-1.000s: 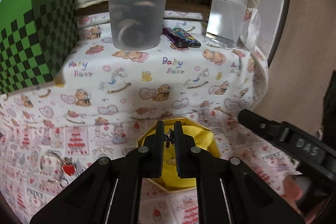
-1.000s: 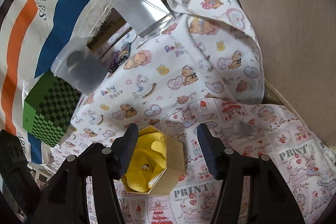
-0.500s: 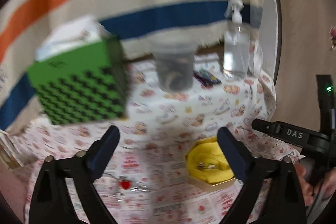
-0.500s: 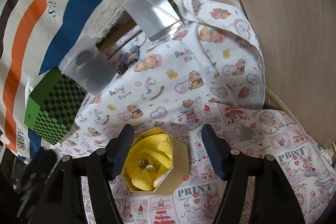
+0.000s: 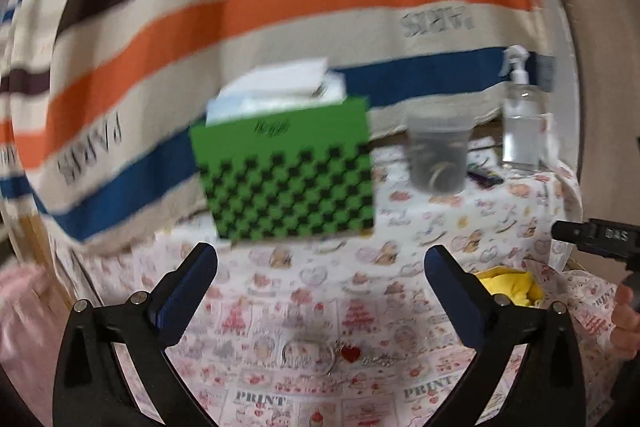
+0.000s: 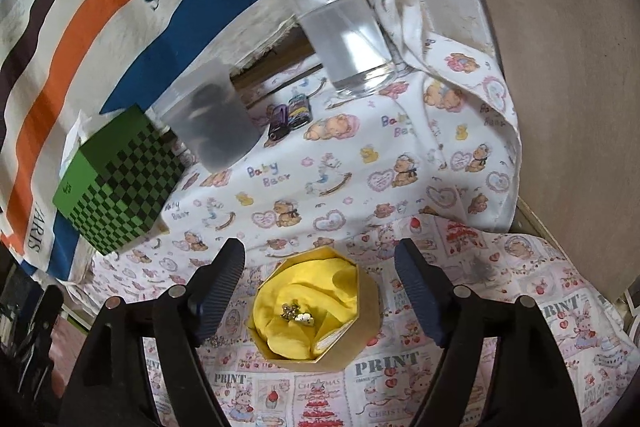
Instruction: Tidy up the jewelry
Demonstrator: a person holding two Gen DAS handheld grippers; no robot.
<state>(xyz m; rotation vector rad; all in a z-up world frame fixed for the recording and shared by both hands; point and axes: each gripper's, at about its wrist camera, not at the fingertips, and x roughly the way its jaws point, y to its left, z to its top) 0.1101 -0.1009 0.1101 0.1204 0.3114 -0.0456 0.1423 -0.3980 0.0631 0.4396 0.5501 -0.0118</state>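
A gold octagonal box [image 6: 366, 311] lined with yellow cloth [image 6: 316, 291] sits on the printed tablecloth; small jewelry pieces [image 6: 298, 314] lie inside it. My right gripper [image 6: 320, 267] is open and empty, hovering above the box with a finger on each side. My left gripper [image 5: 320, 279] is open wide and empty, raised above the table. Below it lie a red heart charm [image 5: 351, 353] with a ring and chain [image 5: 308, 357]. The box's yellow lining [image 5: 510, 285] shows at the right in the left wrist view.
A green checkered box [image 5: 288, 183] [image 6: 120, 183], a translucent cup [image 5: 438, 159] [image 6: 212, 123], a clear pump bottle [image 5: 522, 131] [image 6: 340, 23] and lighters [image 6: 290, 115] stand at the back. A striped cloth hangs behind. The table edge drops off on the right.
My left gripper opened, dropped a jewelry piece into the yellow box, then rose and swung left above the heart charm. The right gripper stayed open over the box.
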